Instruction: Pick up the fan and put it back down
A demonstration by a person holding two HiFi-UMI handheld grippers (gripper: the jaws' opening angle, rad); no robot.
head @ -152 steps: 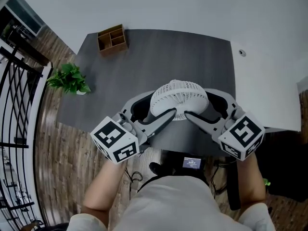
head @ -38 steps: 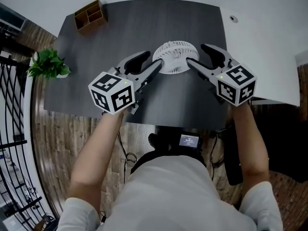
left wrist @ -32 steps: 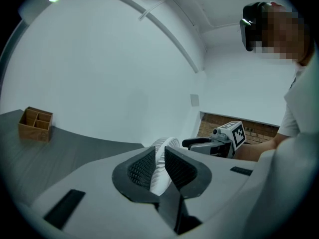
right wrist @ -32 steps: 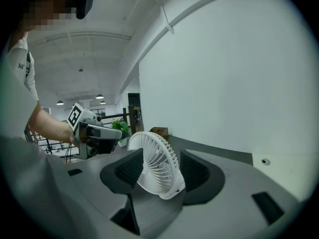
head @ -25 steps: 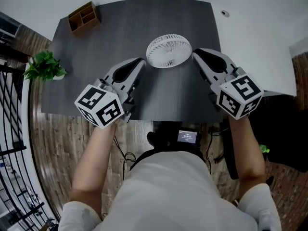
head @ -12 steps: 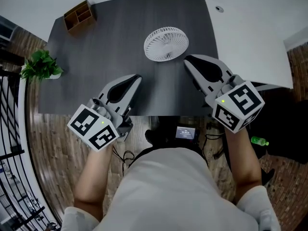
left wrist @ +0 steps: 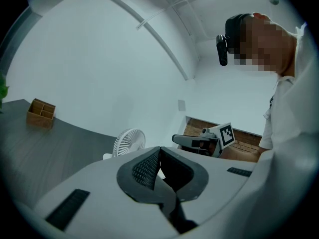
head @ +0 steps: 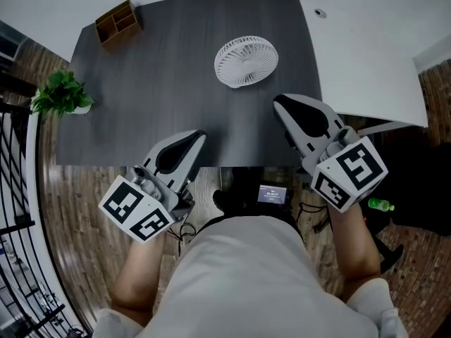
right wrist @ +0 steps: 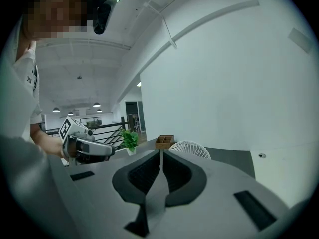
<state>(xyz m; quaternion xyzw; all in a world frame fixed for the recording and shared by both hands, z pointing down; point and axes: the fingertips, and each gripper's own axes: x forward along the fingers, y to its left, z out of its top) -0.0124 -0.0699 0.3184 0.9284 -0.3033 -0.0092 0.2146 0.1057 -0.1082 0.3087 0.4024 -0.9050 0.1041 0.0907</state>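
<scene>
The left gripper (head: 199, 134) hangs over the near edge of the dark grey tabletop (head: 141, 83), its fingers (left wrist: 143, 169) together on nothing. The white round-caged fan (head: 246, 61) stands alone on the tabletop, far and right of centre. The right gripper (head: 277, 101), near the fan but apart from it, has its fingers (right wrist: 144, 173) pressed together, empty. The fan looks set down, so both grippers should stay clear of its cage.

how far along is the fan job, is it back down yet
Looks finished. Done: the fan rests on the table, touching neither gripper. In hand: nothing; the left gripper and right gripper are both at the table's near edge, jaws shut and empty. Left: nothing that shows.
</scene>
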